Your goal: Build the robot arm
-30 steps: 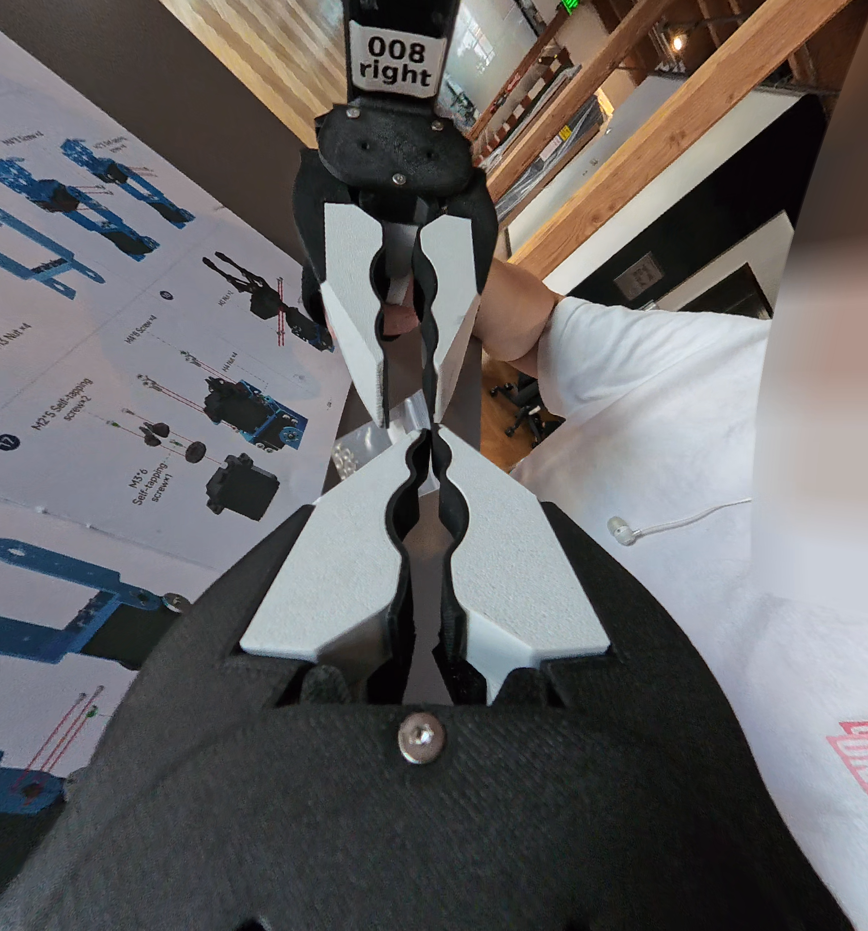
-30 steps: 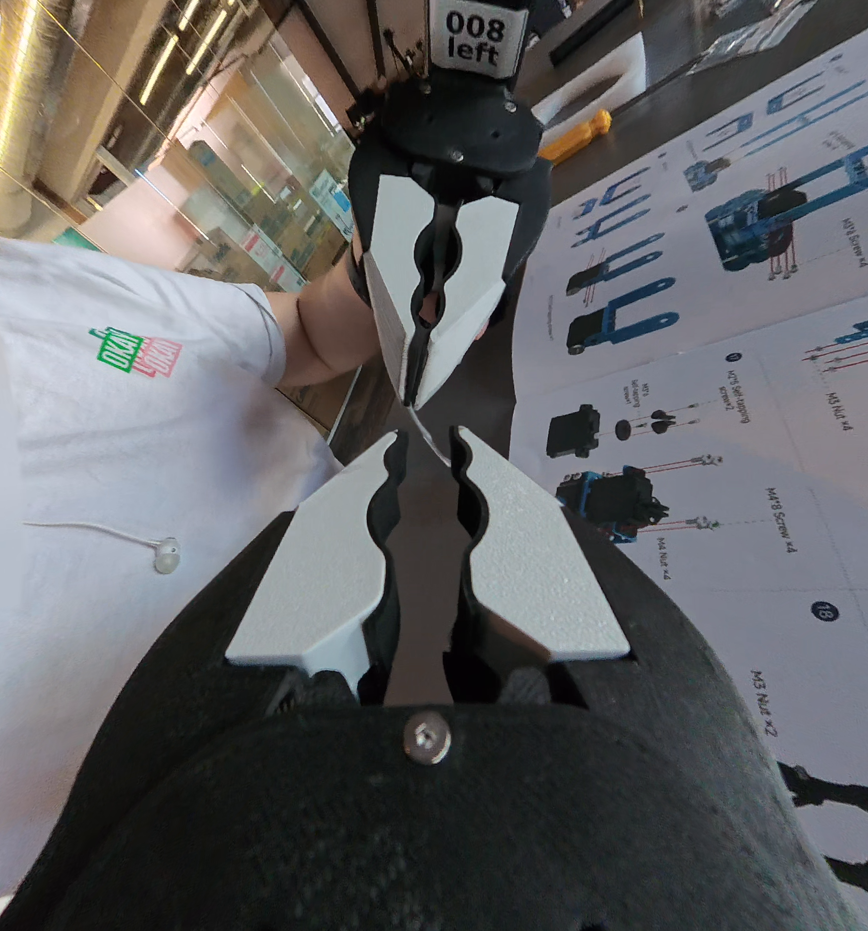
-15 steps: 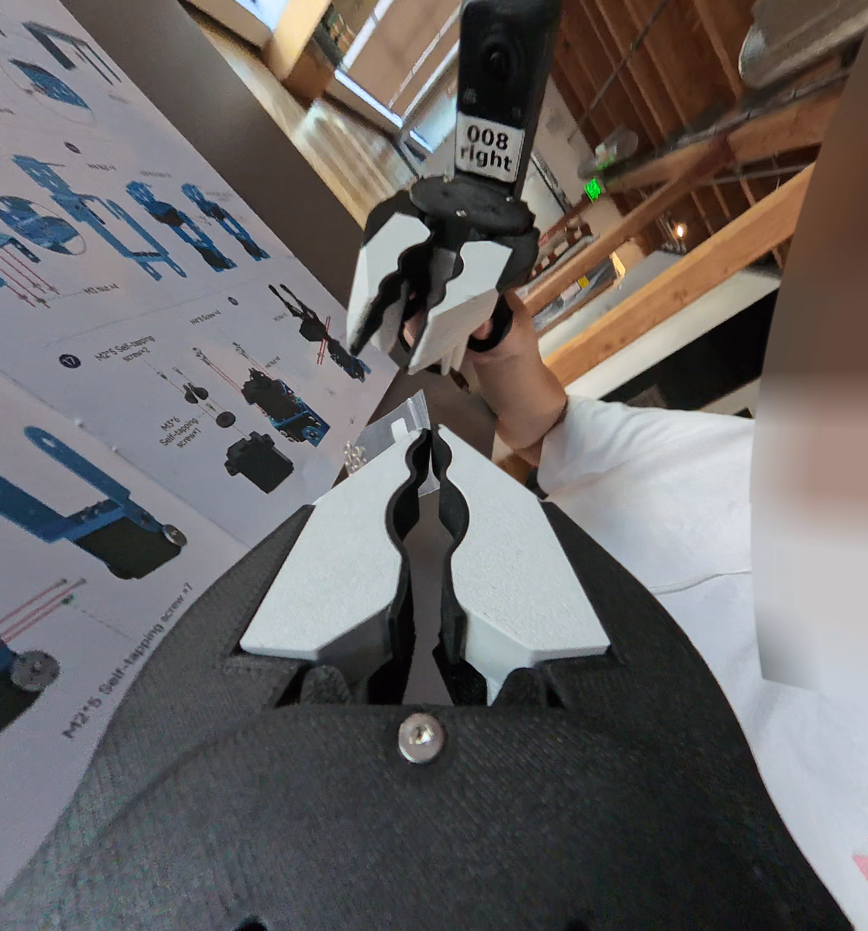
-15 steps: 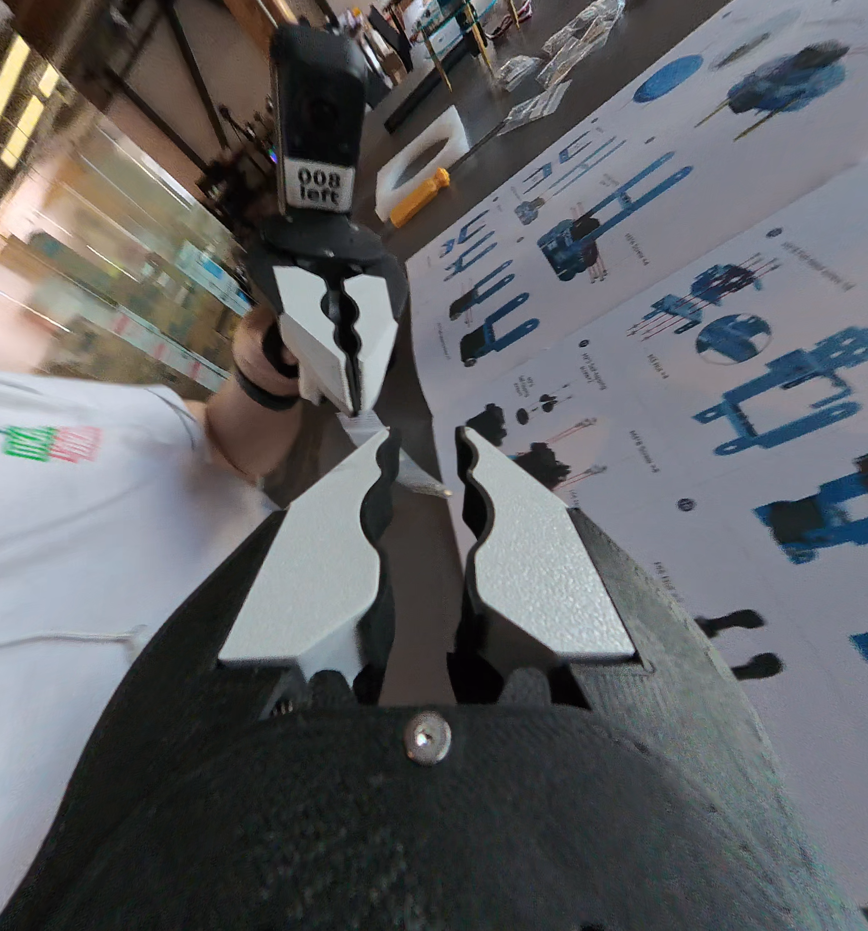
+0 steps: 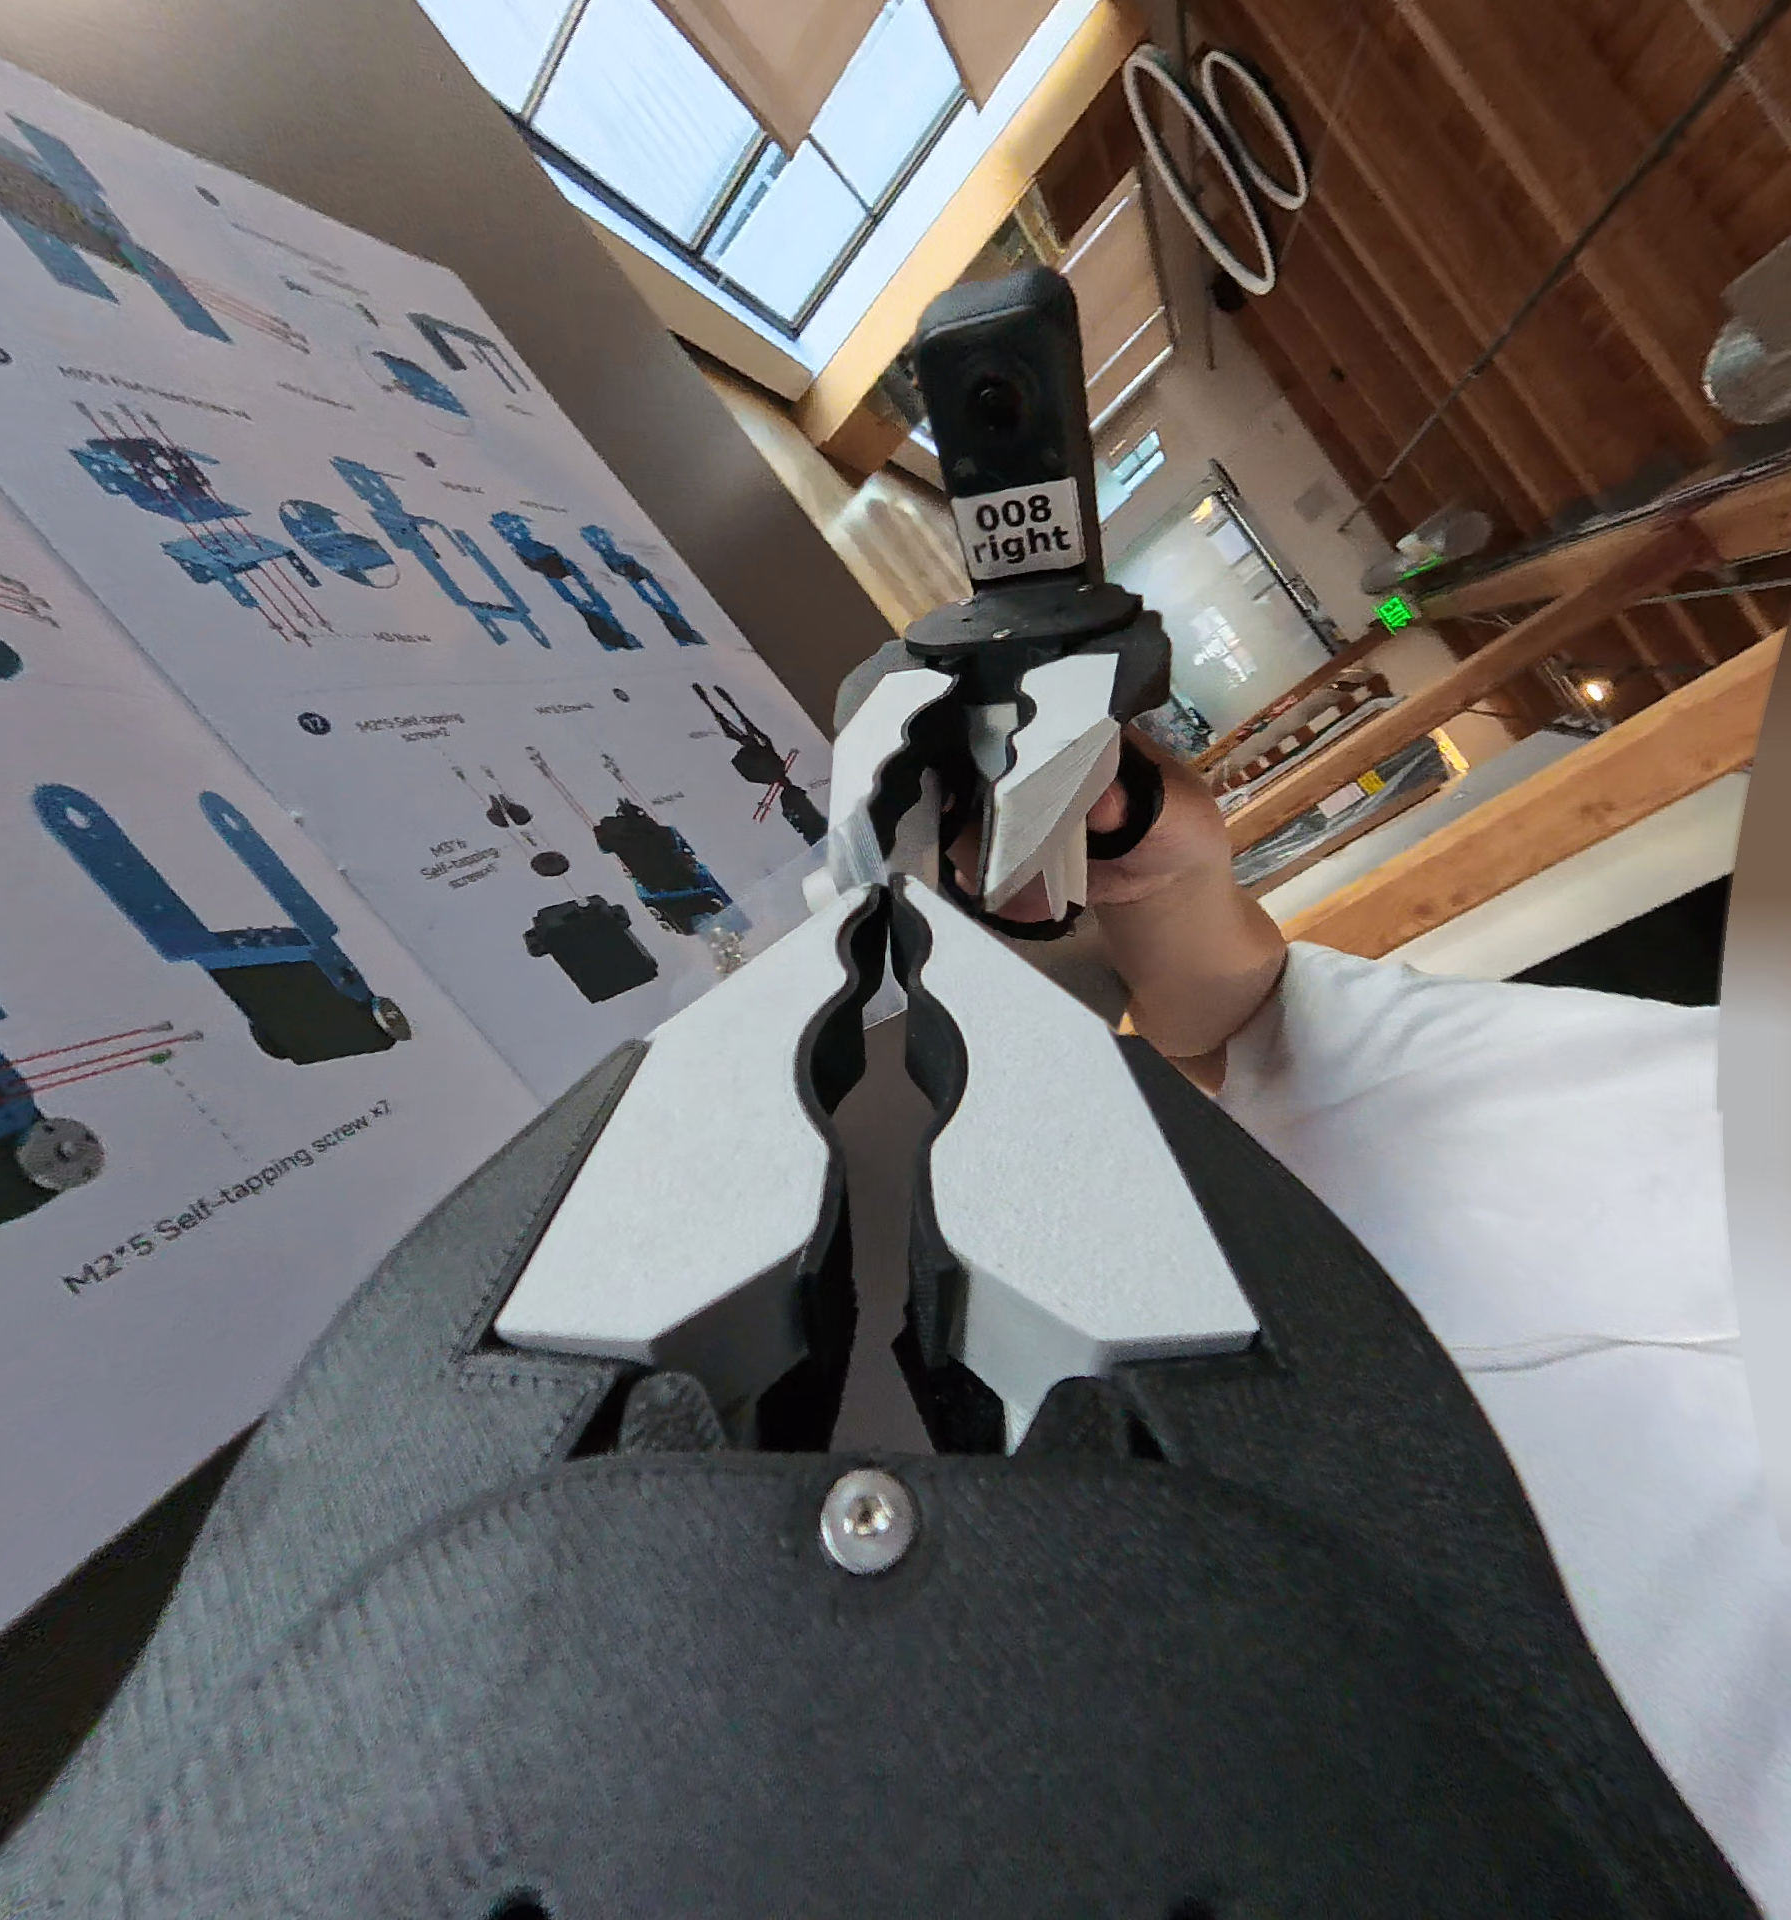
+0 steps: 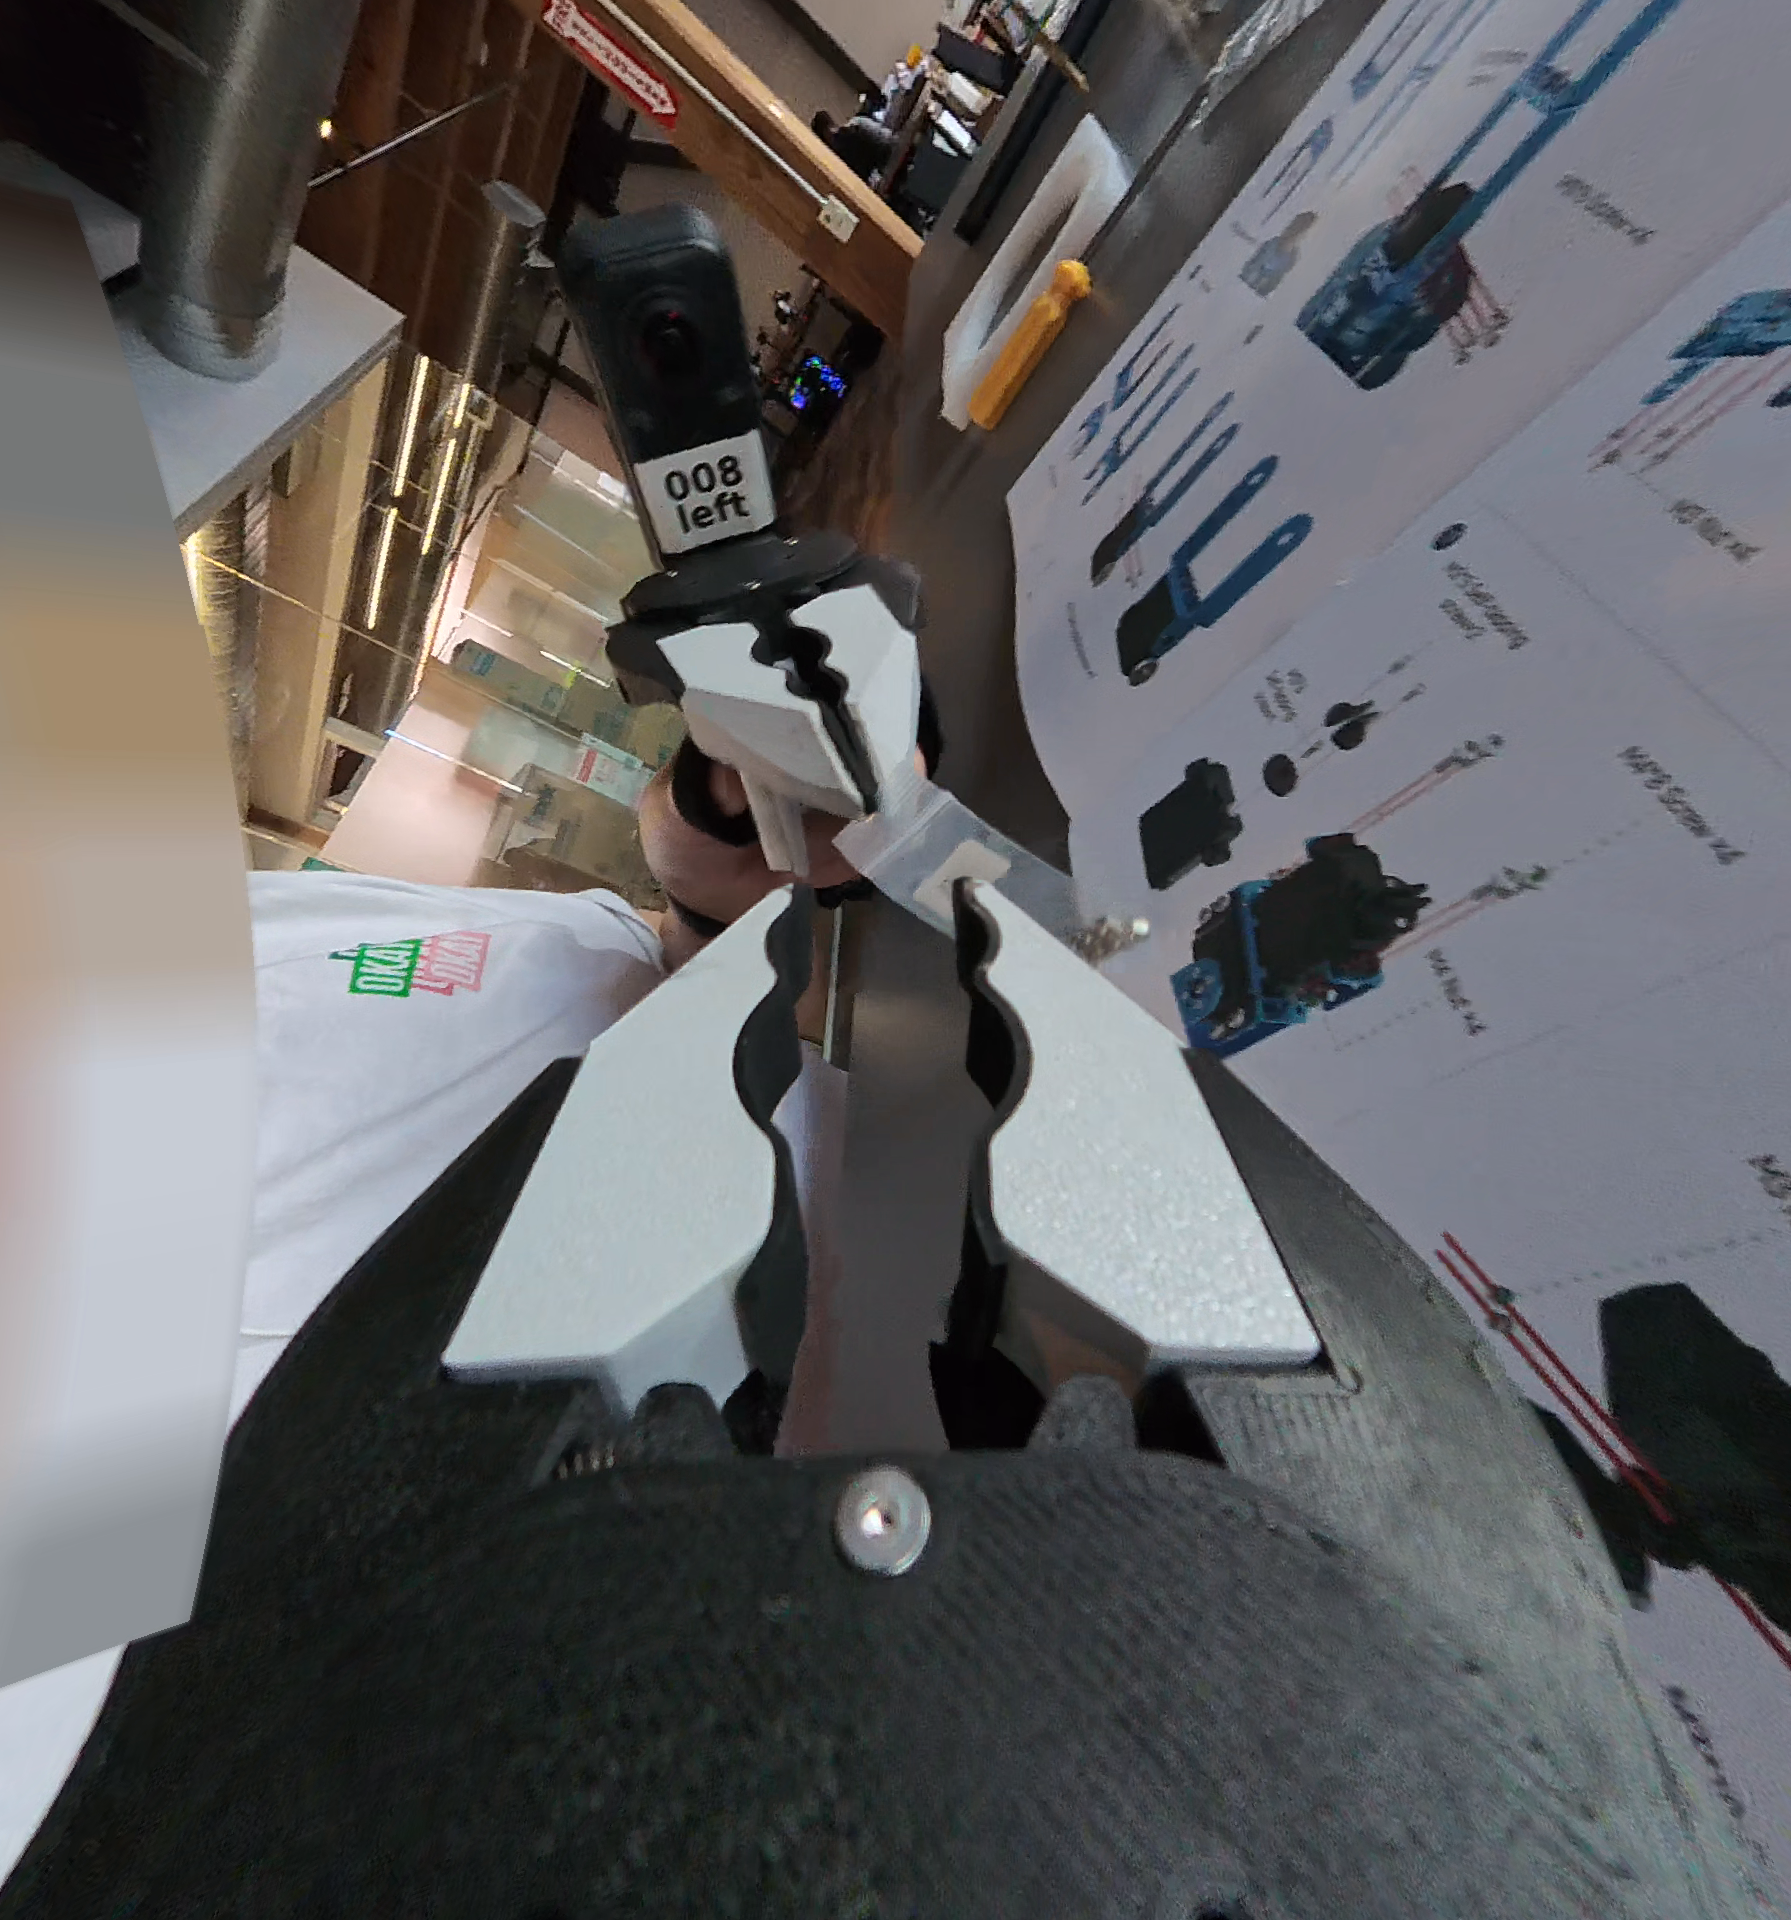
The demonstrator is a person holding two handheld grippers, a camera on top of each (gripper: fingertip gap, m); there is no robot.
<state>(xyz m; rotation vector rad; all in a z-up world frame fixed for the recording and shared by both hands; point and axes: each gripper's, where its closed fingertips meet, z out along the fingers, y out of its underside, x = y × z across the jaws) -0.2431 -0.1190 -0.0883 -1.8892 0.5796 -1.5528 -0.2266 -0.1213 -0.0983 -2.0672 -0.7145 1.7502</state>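
My left gripper (image 5: 891,896) is shut on the corner of a small clear plastic bag (image 5: 766,904) that holds several small screws (image 5: 725,935). In the right wrist view the left gripper (image 6: 865,805) pinches the same bag (image 6: 932,847), with the screws (image 6: 1104,928) hanging at its lower end. My right gripper (image 6: 880,899) is open, and its right fingertip touches or overlaps the bag's edge. In the left wrist view the right gripper (image 5: 948,873) stands open, tip to tip with my left one. A hand holds each gripper.
A large printed assembly sheet (image 5: 247,727) lies on the dark table (image 5: 371,114); it also shows in the right wrist view (image 6: 1493,727). A yellow-handled screwdriver (image 6: 1026,343) and a white foam block (image 6: 1036,208) lie at the far end. The person's white shirt (image 5: 1493,1195) is close by. My left and right fingertips are right by each other. The yellow-handled screwdriver (image 6: 1026,343) is about 35 centimetres from both grippers' fingertips.
Both grippers have tilted upward and drawn slightly apart, and more of the ceiling shows. The left stays shut on the bag, the right stays open.
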